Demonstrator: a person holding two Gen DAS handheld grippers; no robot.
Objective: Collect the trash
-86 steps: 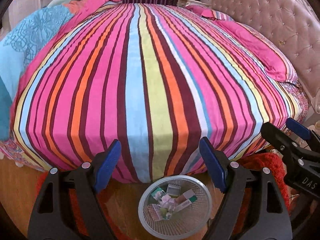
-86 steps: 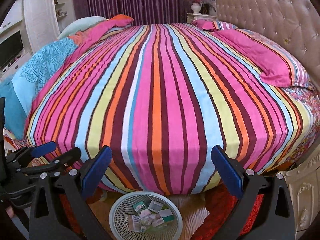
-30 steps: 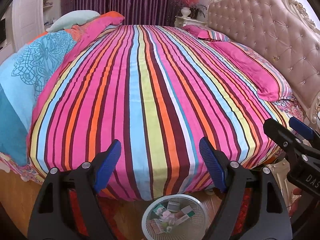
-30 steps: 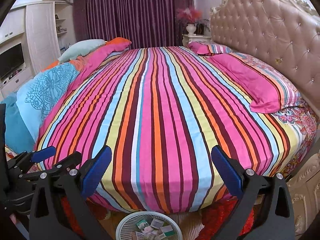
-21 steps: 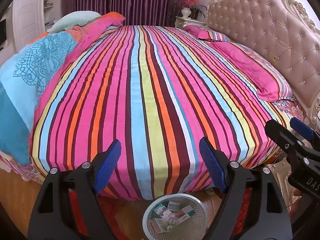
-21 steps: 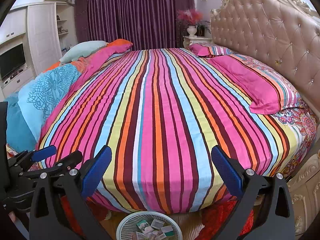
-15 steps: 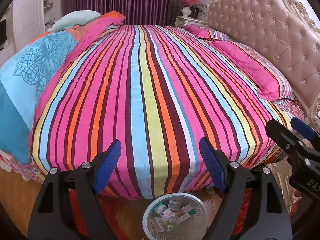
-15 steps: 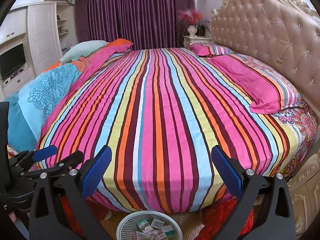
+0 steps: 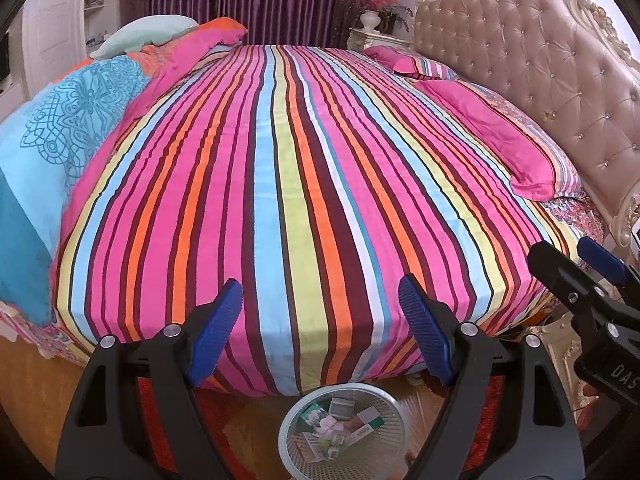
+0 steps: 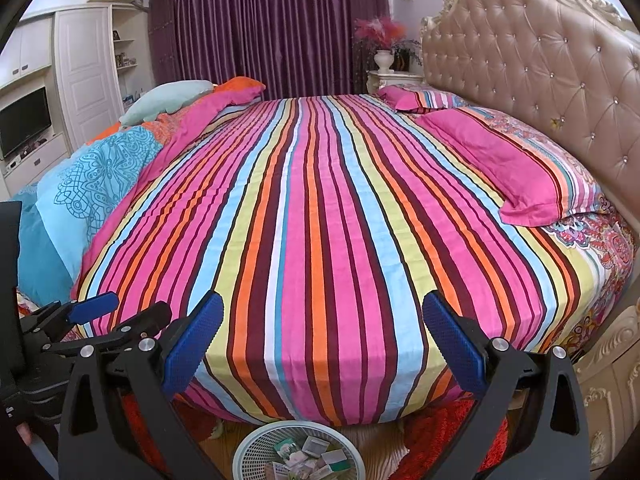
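Left gripper [image 9: 320, 320] hanging released, holding nothing | right gripper [image 10: 320, 332] also gaping empty | basket [image 9: 384, 456] of trash [image 9: 340, 420] sitting below both | bed [image 10: 320, 220] stretching ahead

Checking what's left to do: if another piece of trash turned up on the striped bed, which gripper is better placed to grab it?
Neither clearly. The left gripper and right gripper both hang open and empty, side by side at the bed's near edge above the basket. No loose trash shows on the striped bedspread; go by whichever side it lands on.
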